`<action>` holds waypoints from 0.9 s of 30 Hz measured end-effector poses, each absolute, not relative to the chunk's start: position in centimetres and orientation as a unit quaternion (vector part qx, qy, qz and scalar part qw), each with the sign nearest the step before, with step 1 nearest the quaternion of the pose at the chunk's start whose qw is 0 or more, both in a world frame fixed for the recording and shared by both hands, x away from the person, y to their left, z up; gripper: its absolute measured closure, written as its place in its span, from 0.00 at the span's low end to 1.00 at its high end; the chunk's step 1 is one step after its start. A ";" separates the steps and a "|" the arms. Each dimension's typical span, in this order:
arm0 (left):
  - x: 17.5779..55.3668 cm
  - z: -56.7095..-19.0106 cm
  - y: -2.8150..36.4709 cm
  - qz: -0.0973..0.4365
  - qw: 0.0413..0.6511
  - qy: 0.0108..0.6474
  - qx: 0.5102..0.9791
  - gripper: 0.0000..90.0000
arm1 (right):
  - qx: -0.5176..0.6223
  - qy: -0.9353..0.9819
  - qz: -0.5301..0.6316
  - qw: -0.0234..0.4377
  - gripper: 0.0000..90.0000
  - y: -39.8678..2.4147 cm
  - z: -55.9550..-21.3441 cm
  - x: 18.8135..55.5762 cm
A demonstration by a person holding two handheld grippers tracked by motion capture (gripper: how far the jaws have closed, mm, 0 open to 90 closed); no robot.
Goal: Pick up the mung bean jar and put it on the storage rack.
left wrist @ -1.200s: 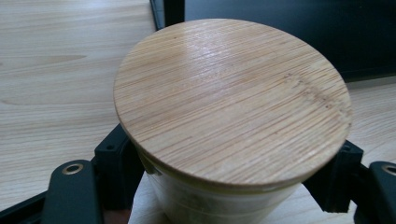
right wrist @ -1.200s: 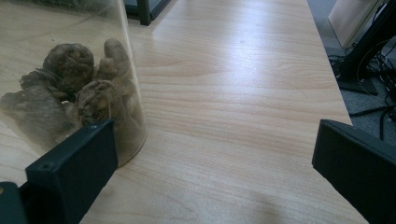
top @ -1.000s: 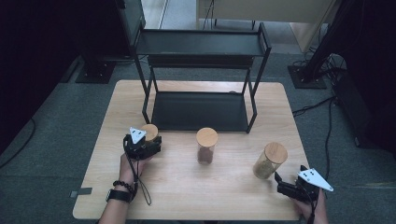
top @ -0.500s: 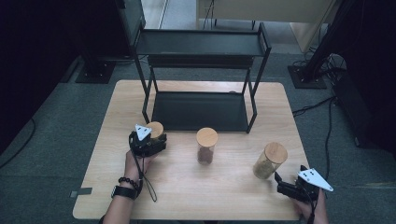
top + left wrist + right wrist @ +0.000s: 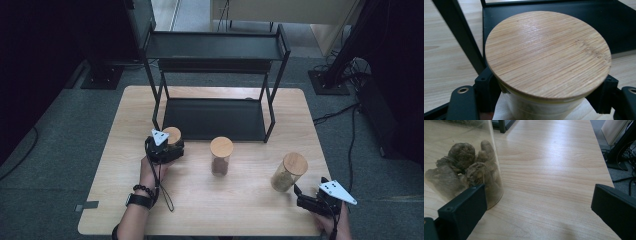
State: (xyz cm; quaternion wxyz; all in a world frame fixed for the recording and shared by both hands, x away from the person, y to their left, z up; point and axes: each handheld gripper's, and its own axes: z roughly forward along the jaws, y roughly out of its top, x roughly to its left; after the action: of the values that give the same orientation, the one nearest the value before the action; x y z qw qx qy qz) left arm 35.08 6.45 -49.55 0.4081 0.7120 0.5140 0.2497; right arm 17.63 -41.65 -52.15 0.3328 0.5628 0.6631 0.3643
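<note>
While left claw (image 5: 169,148) grips jar (image 5: 172,135) | wooden table (image 5: 240,200) | grey carpet (image 5: 60,140)

The jar lid (image 5: 547,53) is pale bamboo wood with fine grain, a little glossy. The table (image 5: 554,170) is smooth light wood. The rack (image 5: 212,117) is matt black metal.

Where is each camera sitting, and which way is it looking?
High view: above the person's side, looking forward and down at the table, black rack, three jars; both forearms show.
Left gripper view: on the left gripper, facing the bamboo-lidded jar it grips; jaws show.
Right gripper view: on the right gripper, low over the table, beside the glass jar; open jaws show.
Shared: the left jar also shows in the high view.
</note>
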 end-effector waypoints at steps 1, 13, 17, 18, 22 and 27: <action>35.3 -49.4 6.2 0.250 0.409 0.515 0.711 0.28 | 0.563 0.663 0.364 0.333 0.00 -41.7 -52.1 17.6; 36.6 -48.6 5.0 0.251 0.410 0.514 0.711 0.28 | 0.561 0.664 0.365 0.333 0.00 -41.6 -52.1 17.6; 36.9 -48.5 4.8 0.252 0.409 0.515 0.710 0.28 | 0.560 0.665 0.365 0.333 0.00 -41.6 -52.1 17.6; 37.1 -48.3 4.7 0.253 0.409 0.517 0.708 0.28 | 0.560 0.665 0.365 0.333 0.00 -41.6 -52.1 17.6; 37.7 -48.2 4.6 0.254 0.408 0.520 0.706 0.28 | 0.560 0.665 0.365 0.334 0.00 -41.6 -52.1 17.6; 38.4 -48.4 4.5 0.255 0.403 0.523 0.707 0.28 | 0.560 0.665 0.365 0.332 0.00 -41.6 -52.1 17.6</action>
State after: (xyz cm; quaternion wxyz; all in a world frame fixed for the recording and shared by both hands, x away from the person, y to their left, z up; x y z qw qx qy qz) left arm 38.40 4.52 -48.39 0.4028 0.7067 0.5228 0.2549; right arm 17.58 -41.62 -52.14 0.3324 0.5604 0.6647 0.3655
